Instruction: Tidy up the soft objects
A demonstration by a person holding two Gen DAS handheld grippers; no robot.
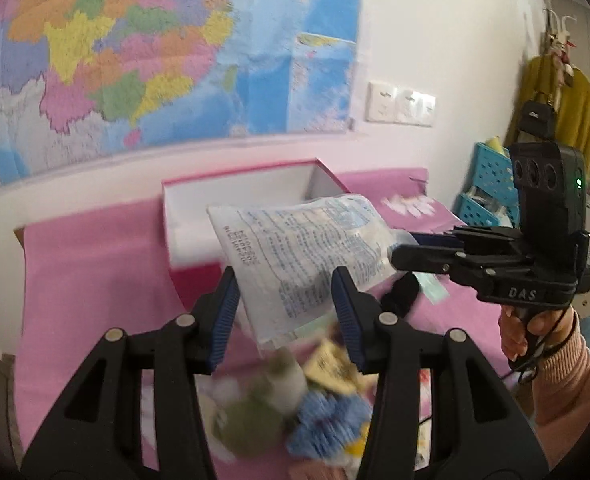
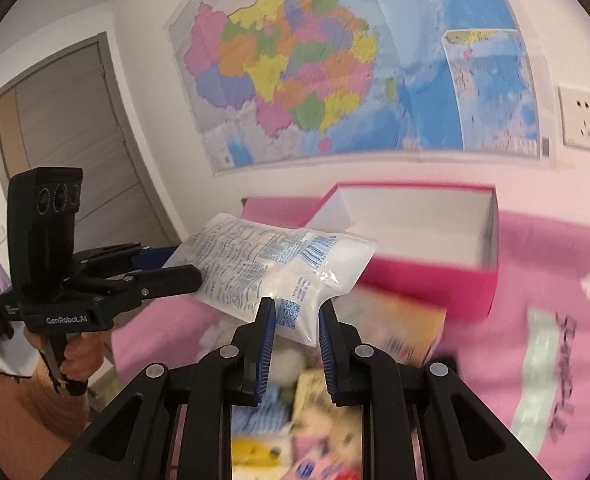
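— What does your right hand-held gripper (image 1: 403, 250) hold?
— It pinches the bag (image 1: 303, 256) by one end, lifted before the box (image 1: 199, 216).
— And your left (image 1: 285, 312)?
— Jaws apart, holding nothing.

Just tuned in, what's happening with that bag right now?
A white printed bag is held up over the pink cloth, in front of the open pink box. The right gripper looks shut on one end. The left gripper straddles the other, but its grip is unclear. A blurred pile of soft items lies below.
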